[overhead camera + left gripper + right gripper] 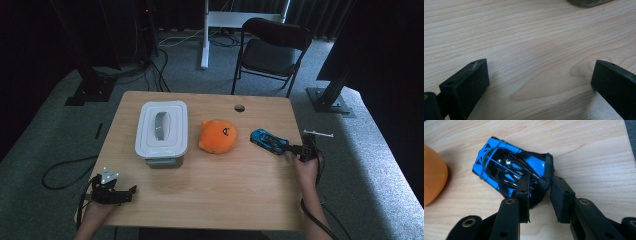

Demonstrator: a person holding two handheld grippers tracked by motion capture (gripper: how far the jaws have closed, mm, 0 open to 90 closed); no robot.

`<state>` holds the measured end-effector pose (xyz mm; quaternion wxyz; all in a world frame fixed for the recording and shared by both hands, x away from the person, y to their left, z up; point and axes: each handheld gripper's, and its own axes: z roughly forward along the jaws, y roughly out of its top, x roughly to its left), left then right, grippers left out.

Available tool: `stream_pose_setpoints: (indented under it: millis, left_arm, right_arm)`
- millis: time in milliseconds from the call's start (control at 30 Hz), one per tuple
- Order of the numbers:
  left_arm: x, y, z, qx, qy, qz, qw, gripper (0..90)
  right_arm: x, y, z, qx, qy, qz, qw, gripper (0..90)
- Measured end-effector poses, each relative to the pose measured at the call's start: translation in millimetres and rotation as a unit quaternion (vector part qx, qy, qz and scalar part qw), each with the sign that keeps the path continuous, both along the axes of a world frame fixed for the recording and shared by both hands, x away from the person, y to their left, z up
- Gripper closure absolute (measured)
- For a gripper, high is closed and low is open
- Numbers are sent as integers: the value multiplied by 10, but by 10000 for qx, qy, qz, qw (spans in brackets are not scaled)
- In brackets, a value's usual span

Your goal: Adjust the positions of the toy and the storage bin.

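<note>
Clamping the glossy blue toy car (510, 171), the right gripper (539, 195); left gripper (540, 82) gapes.

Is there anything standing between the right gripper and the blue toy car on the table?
Nothing visible does. The right gripper already has its jaws on either side of the blue toy car's rear end, seemingly touching it. The orange plush lies apart on the car's far side, out of the way.

Lab/studio: dark curtains (30, 40), rig posts (85, 65), floor cables (65, 172).
</note>
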<state>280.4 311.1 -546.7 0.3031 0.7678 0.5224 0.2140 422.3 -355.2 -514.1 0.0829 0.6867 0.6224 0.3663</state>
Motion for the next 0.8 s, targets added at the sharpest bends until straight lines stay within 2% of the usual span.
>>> stream_pose_setpoints:
  millis: [200, 267, 433, 467, 533, 567, 600, 633, 667, 733, 800]
  left_arm:
    - [0, 0, 0, 0, 1, 1, 10000, 20]
    - [-1, 0, 0, 1, 2, 2, 10000, 20]
    - [-1, -1, 1, 2, 2, 7, 10000, 20]
    - [-1, -1, 0, 0, 1, 8, 10000, 20]
    - [-1, -1, 0, 2, 2, 7, 10000, 20]
    - [-1, -1, 0, 2, 2, 7, 10000, 20]
    - [-1, -1, 0, 0, 1, 8, 10000, 20]
    - [-1, -1, 0, 1, 1, 7, 10000, 20]
    - [-1, -1, 0, 1, 2, 7, 10000, 20]
    - [-1, -1, 0, 1, 2, 7, 10000, 20]
    - [-1, -1, 1, 1, 1, 7, 10000, 20]
  right_arm:
    - [-85, 79, 40, -88, 29, 121, 9999, 697]
    - [-103, 78, 31, 44, 60, 56, 10000, 695]
    - [-180, 85, 21, 195, 65, 78, 9998, 703]
    - [-204, 71, 23, 305, 33, 98, 9995, 766]
    - [-237, 70, 35, 537, 63, 210, 9983, 784]
    - [-237, 70, 35, 537, 63, 210, 9983, 784]
    - [-265, 140, 52, 346, 89, 380, 9986, 715]
    - [-276, 177, 55, 237, 112, 426, 9987, 694]
    - [-287, 197, 50, 165, 98, 479, 9987, 730]
    - [-306, 200, 55, 365, 2, 534, 9979, 721]
    - [-313, 225, 74, 375, -36, 597, 9975, 695]
